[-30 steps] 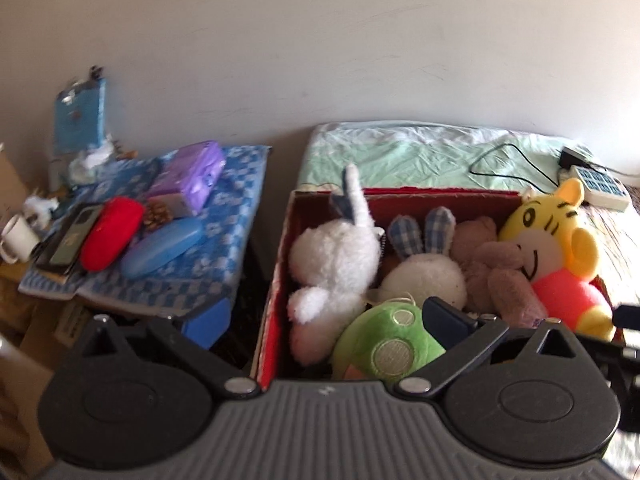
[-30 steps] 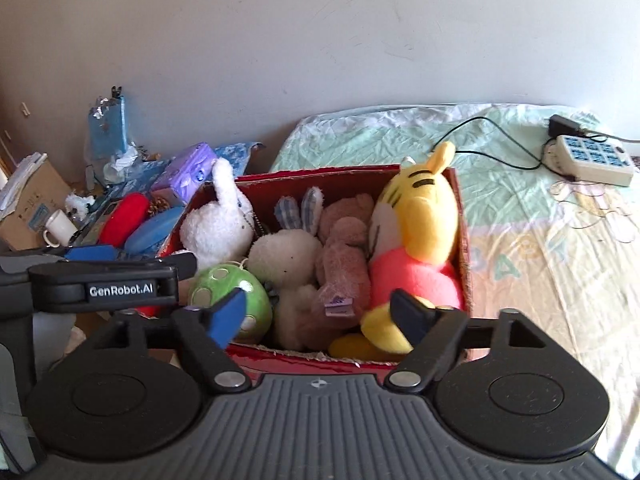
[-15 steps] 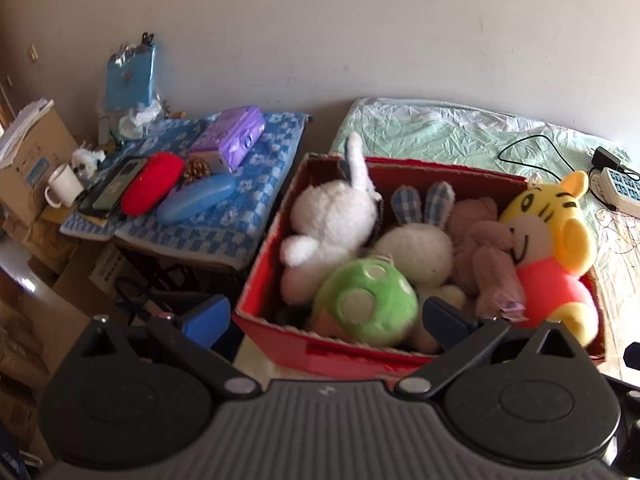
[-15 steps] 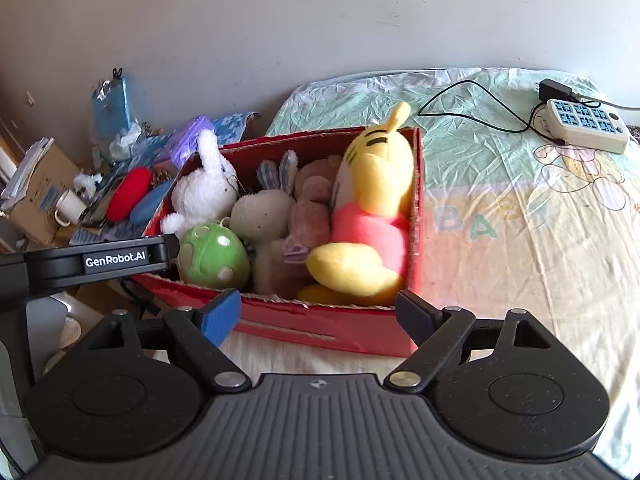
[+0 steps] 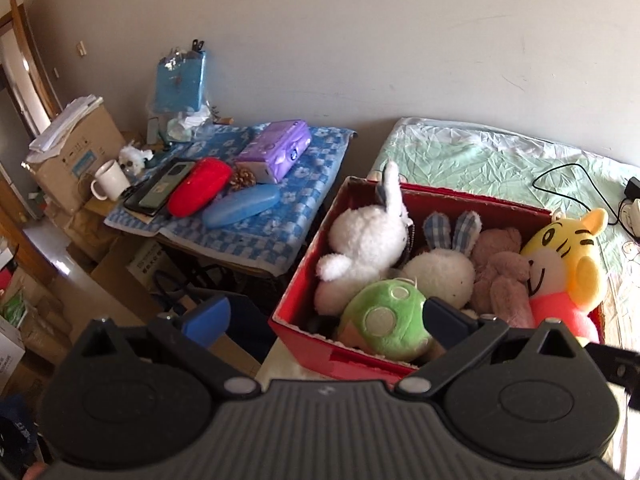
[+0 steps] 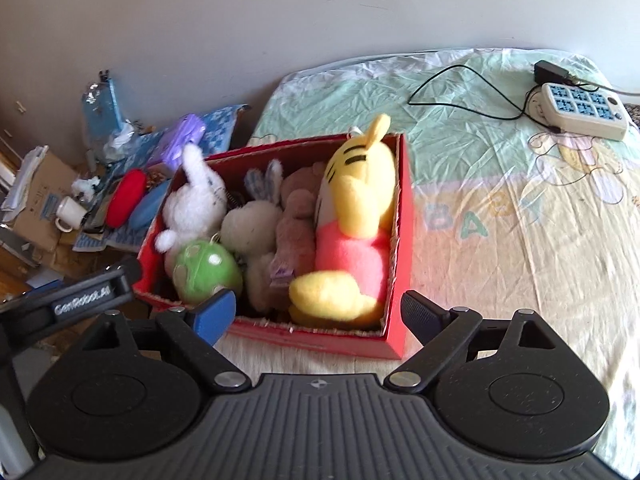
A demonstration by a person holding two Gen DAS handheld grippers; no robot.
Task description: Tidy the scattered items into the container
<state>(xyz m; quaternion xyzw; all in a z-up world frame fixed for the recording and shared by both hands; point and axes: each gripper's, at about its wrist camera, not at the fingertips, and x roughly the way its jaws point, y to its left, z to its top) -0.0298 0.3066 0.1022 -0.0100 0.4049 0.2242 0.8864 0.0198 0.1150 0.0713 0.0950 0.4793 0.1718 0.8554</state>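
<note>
- We hold the left gripper [image 5: 324,314] with its jaws spread wide and nothing between them; it hangs above the near left corner of the red box [image 5: 304,260].
- Our right gripper [image 6: 316,308] is likewise wide apart and empty, poised over the near edge of that box [image 6: 404,240].
- The box sits on the bed [image 6: 500,200], at its left edge, and all the toys we can see lie inside it.
- At the box's left end lies the white rabbit [image 5: 364,240], one ear sticking up past the rim.
- The green ball [image 5: 384,324] rests in front of the rabbit, against the near wall.
- Beside them sits a cream bunny [image 5: 444,272] with checked ears, then a brown bear [image 5: 500,268].
- The yellow tiger [image 6: 356,216] in pink fills the right end, leaning against the right wall.
- Left of the bed stands a side table [image 5: 288,216] under a blue checked cloth, carrying a purple pack [image 5: 276,152], a red case [image 5: 198,192], a blue case [image 5: 240,210] and a phone [image 5: 160,192].
- A white mug [image 5: 110,180] stands just beyond the cloth's left edge.
- A power strip [image 6: 580,110] with its cable lies on the bed's far right, well apart from the box.
</note>
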